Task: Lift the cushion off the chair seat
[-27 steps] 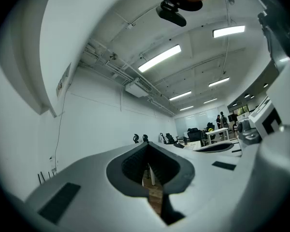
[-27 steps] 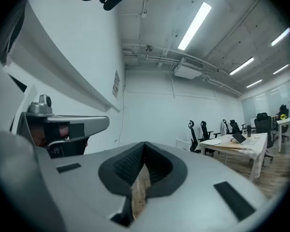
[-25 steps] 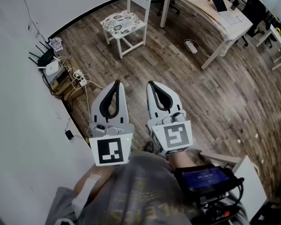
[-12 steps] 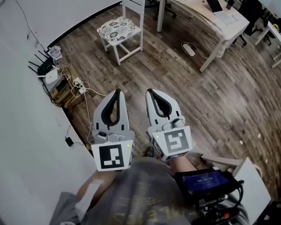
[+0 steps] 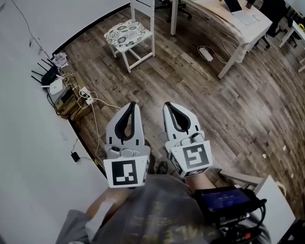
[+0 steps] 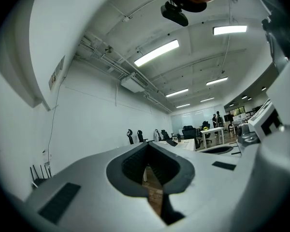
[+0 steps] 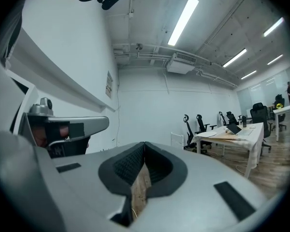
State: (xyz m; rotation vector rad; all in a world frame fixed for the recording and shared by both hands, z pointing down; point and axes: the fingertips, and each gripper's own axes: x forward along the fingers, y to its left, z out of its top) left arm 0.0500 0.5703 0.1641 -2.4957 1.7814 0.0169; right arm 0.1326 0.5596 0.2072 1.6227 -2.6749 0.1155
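Cushion (image 5: 126, 33) of black-and-white patterned fabric lies flat on the seat of a white wooden chair (image 5: 143, 3). The chair stands on the dark plank floor (image 5: 208, 105) near the far wall, just left of a long pale wooden worktop (image 5: 208, 6). A laptop (image 5: 236, 4) sits on that worktop, and a white power strip (image 5: 206, 52) with its cord lies on the floor by the worktop's near edge.

Both claws are held low in front of the person, side by side, well apart from the chair and touching nothing. The left claw (image 5: 133, 105) has its two dark-padded jaws closed tip to tip. Only an oval gap is left behind the tips, and the left gripper view shows bare floor planks through it. The right claw (image 5: 167, 105) is closed in the same way and is empty too. Both point roughly toward the chair.

Along the white wall (image 5: 20, 126) at the left sit a router with black antennas (image 5: 51, 72) and a tangle of cables and plugs (image 5: 84, 89). A device with a blue screen (image 5: 222, 197) hangs at the person's right side, beside the grey shirt (image 5: 147, 215).
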